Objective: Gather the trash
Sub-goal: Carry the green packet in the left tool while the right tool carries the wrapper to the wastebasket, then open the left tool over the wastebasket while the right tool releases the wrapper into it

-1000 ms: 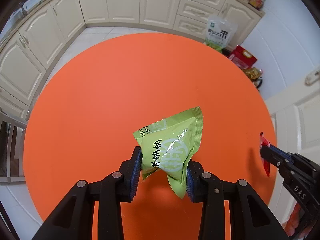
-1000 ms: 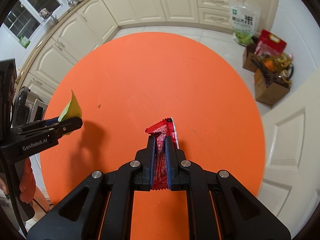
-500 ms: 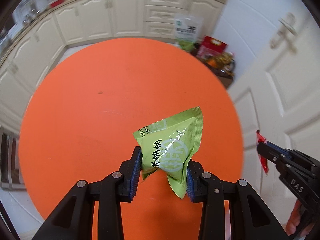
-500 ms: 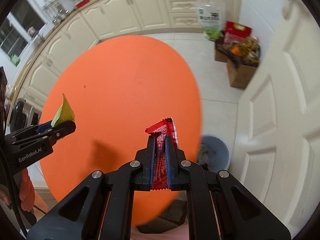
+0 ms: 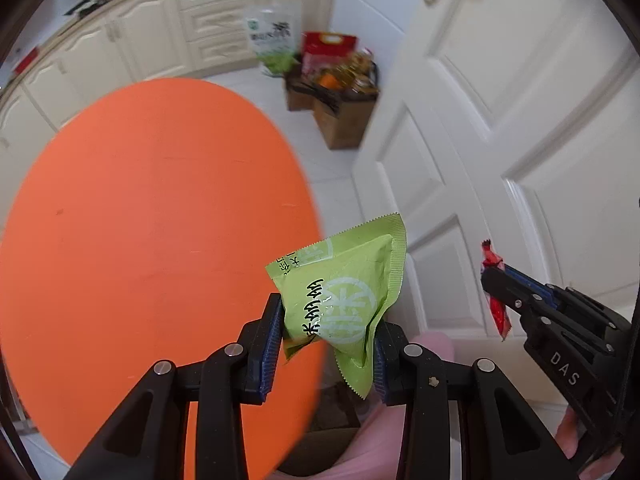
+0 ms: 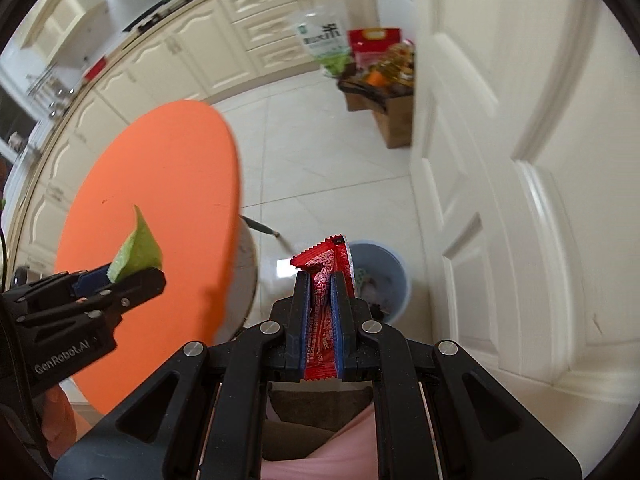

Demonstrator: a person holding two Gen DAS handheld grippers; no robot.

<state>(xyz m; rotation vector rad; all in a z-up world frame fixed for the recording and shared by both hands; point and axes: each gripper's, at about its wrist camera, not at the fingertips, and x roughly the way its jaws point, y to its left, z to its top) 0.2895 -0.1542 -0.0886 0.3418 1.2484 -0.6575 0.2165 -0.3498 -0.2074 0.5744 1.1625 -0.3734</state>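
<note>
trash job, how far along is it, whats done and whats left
Done: both pieces are picked up, and no trash shows on the visible part of the orange table.
In hand: the left claw grips a green packet; the right claw is shut on a red wrapper.
Left: dropping both into the blue bin on the floor just ahead of the right claw.

Glossy plastic green wrapper (image 5: 344, 300), matt orange tabletop (image 5: 152, 240)
</note>
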